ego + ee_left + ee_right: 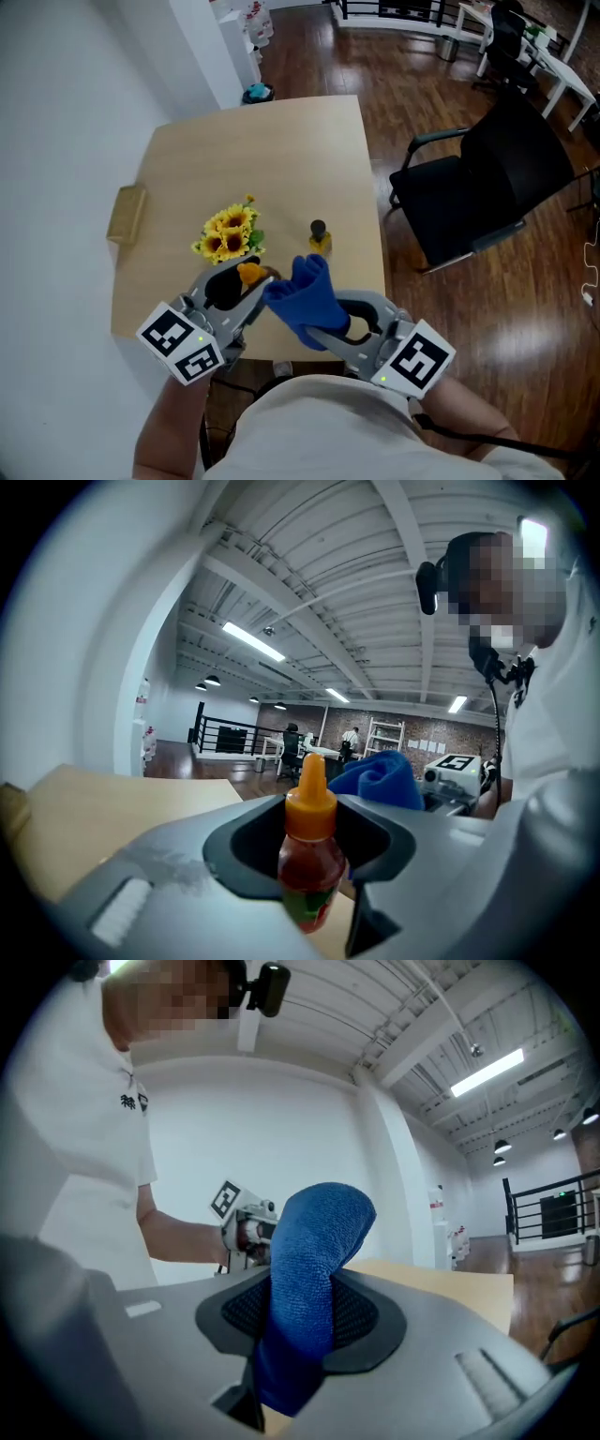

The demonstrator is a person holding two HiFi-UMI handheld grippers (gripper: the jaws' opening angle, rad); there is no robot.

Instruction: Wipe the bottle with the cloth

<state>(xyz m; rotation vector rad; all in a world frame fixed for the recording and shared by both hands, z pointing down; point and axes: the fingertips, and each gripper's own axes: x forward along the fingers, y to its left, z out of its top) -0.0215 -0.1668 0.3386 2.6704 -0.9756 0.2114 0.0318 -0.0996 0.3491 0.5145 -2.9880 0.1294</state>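
My left gripper (246, 283) is shut on a small red sauce bottle (249, 274) with an orange cap, held above the near part of the wooden table (281, 150). In the left gripper view the bottle (309, 855) stands upright between the jaws of the left gripper (311, 878). My right gripper (330, 321) is shut on a blue cloth (305, 298), whose free end points up and lies close beside the bottle. The cloth (314, 1283) fills the gap of the right gripper (298, 1340) in its own view, and the left gripper (246, 1226) shows behind it.
A bunch of sunflowers (229, 234) lies mid-table just beyond the left gripper. A small yellow bottle with a black cap (319, 237) stands to their right. A tan box (126, 214) sits at the table's left edge. A black chair (487, 178) stands to the right.
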